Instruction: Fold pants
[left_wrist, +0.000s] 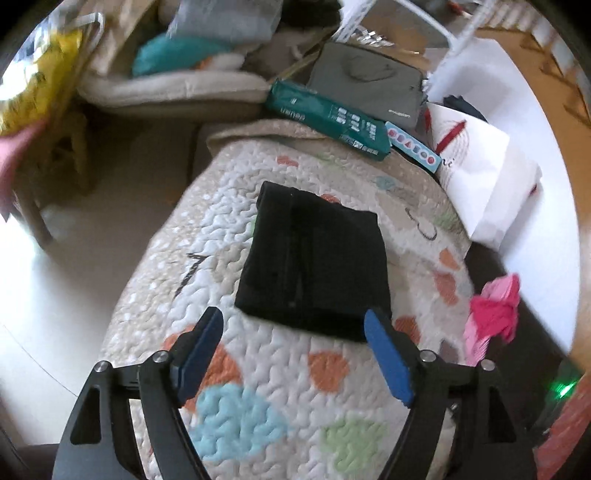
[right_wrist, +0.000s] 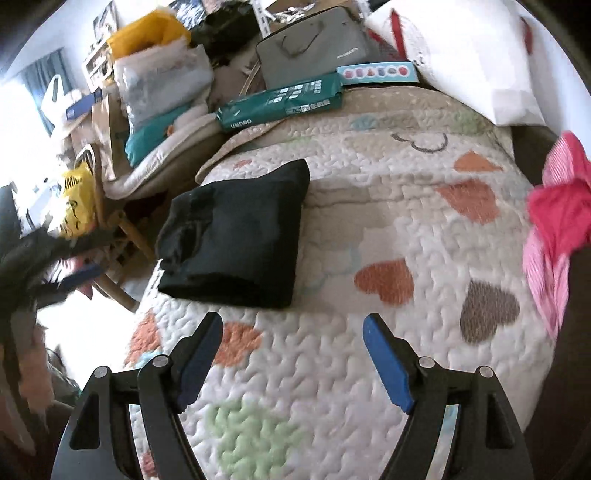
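The black pants (left_wrist: 314, 258) lie folded into a compact rectangle on the quilted heart-pattern blanket (left_wrist: 258, 369). They also show in the right wrist view (right_wrist: 236, 236), left of centre on the blanket (right_wrist: 406, 258). My left gripper (left_wrist: 293, 347) is open and empty, held just short of the near edge of the pants. My right gripper (right_wrist: 293, 347) is open and empty, over the bare blanket, near and to the right of the pants. The left gripper shows blurred at the left edge of the right wrist view (right_wrist: 74, 277).
A pink-red garment (left_wrist: 495, 310) lies at the blanket's right edge, also in the right wrist view (right_wrist: 557, 221). A green packet (left_wrist: 328, 118), a grey bag (left_wrist: 369, 85) and a white paper bag (left_wrist: 480, 173) sit at the far end. Clutter and a cushion (left_wrist: 173, 88) stand far left.
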